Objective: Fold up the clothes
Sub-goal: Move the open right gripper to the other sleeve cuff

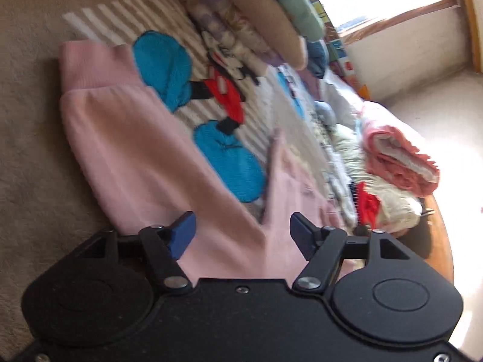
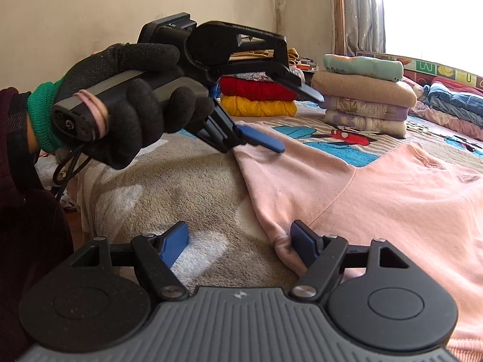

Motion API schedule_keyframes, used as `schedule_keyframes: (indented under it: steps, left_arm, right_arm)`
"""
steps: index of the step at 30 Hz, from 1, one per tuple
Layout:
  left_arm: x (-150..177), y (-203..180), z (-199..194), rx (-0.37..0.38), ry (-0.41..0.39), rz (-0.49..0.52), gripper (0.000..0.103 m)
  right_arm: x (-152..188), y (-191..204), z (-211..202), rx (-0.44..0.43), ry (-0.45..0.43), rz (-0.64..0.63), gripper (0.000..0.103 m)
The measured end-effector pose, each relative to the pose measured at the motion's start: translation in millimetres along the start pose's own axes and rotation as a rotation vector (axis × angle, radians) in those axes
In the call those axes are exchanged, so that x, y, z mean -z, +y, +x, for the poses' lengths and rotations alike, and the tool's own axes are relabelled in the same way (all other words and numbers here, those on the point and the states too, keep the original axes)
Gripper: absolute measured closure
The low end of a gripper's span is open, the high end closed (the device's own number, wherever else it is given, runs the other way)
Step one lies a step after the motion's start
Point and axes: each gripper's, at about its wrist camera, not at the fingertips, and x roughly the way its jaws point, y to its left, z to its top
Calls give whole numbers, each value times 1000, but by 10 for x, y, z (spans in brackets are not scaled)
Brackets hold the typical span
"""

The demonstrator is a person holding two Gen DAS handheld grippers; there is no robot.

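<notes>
A pink sweatshirt (image 1: 135, 150) lies spread on the bed; it also shows in the right wrist view (image 2: 377, 199). My left gripper (image 1: 241, 235) is open and hovers just above the pink fabric. In the right wrist view the left gripper (image 2: 302, 120) is held in a black-gloved hand (image 2: 126, 102), jaws wide apart over the sweatshirt's far edge. My right gripper (image 2: 240, 247) is open at the sweatshirt's near edge, its right finger (image 2: 303, 247) touching a bunched pink fold, its left finger over the beige blanket (image 2: 181, 187).
A cartoon-print bed cover (image 1: 211, 96) lies under the sweatshirt. Folded blankets (image 2: 365, 102) are stacked at the back, with red and yellow knitwear (image 2: 256, 96) beside them. Rolled towels and clothes (image 1: 398, 163) pile at the bed's side. A window (image 2: 437, 12) is behind.
</notes>
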Motion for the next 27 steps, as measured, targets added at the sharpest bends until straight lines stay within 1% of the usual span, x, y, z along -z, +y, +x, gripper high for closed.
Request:
schedule_keyframes:
  steps: [1,2,3,6,9,12,13,14,17,19,20,23,25,27]
  left_arm:
    - [7,13,-43,-24,-39,-13,55]
    - [15,7,-109,-21,-76,-47,49]
    - [45,-42,-171,-3,-103,-57,34]
    - [213,-254,-274,69,-136,-15,32]
    - [448,-338,-252,77,-133,-12,32]
    - [537,-428,-241,74,-144,3,32]
    - [552,-471,-247,68,-154,12,32]
    - [572,-512,-253,65,-167,17,32]
    - [701,-651,-250,74,-192,37,32]
    - [823,-832,-176,58,-184,93,32]
    - [892,-957,-125,48,-175,141,32]
    - [1128,-1371,22,27,-151,309,32]
    - [1373,-1653,141,23,-126,438,32]
    - [1625,-1913,257,20,-102,561,32]
  right_arm:
    - [-5,-1,4,0,2,1,27]
    - [-12,-3,7,0,4,0,27]
    - [-18,5,10,4,6,-5,27]
    - [-42,49,11,19,22,-29,27]
    - [-123,107,-74,19,68,-47,25]
    - [-54,165,-407,-2,64,-75,25]
    - [-9,135,-543,-6,62,-61,25]
    - [38,75,-679,-2,61,-29,25]
    - [188,-242,-1136,37,13,156,26]
    - [232,-510,-1423,92,-61,302,26]
    - [253,-644,-1566,119,-98,376,26]
    - [313,-1089,-2064,223,-303,620,26]
    - [435,-1340,-2338,281,-401,743,26]
    - [606,-1603,-2539,328,-440,855,26]
